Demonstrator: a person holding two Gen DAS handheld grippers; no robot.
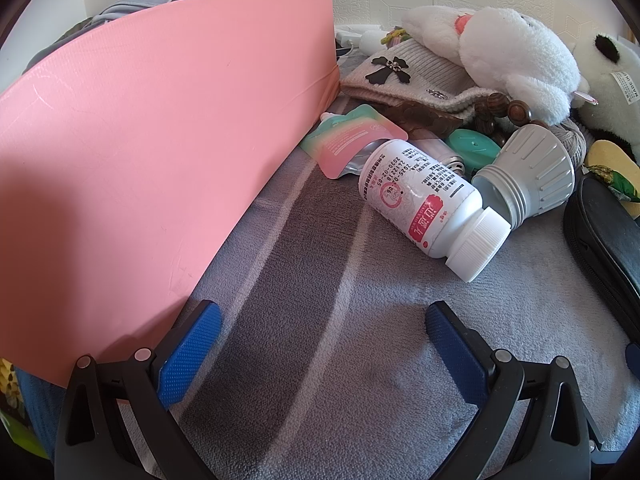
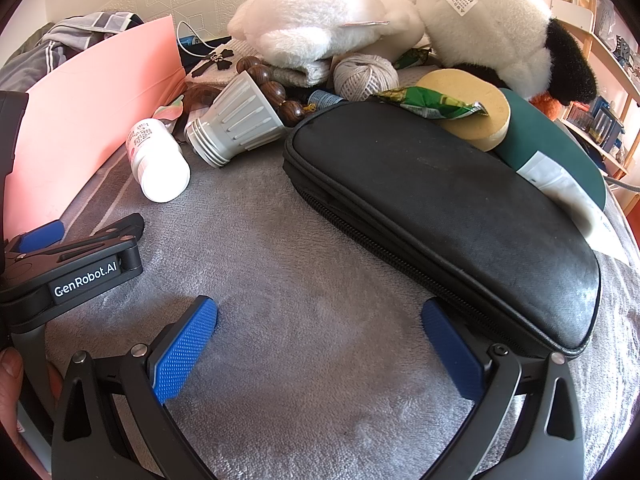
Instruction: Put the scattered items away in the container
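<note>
A pink container (image 1: 132, 152) fills the left of the left wrist view, its wall (image 2: 80, 120) also at the left of the right wrist view. Beside it on the grey blanket lies a white pill bottle (image 1: 428, 196) (image 2: 154, 160), with a grey bulb base (image 1: 528, 176) (image 2: 236, 124) just behind. My left gripper (image 1: 322, 316) is open over bare blanket, short of the bottle. My right gripper (image 2: 320, 312) is open too, its right finger against a black zip case (image 2: 440, 208). Nothing is held by either.
A heap lies behind: white plush (image 1: 516, 56), panda plush (image 2: 500, 28), knit hat (image 1: 404, 76), wooden beads (image 2: 276, 92), twine ball (image 2: 366, 74), pink-green pouch (image 1: 352, 140), yellow sponge (image 2: 472, 108) with a green wrapper (image 2: 432, 104). The left gripper's body (image 2: 72, 268) sits at the right wrist view's left.
</note>
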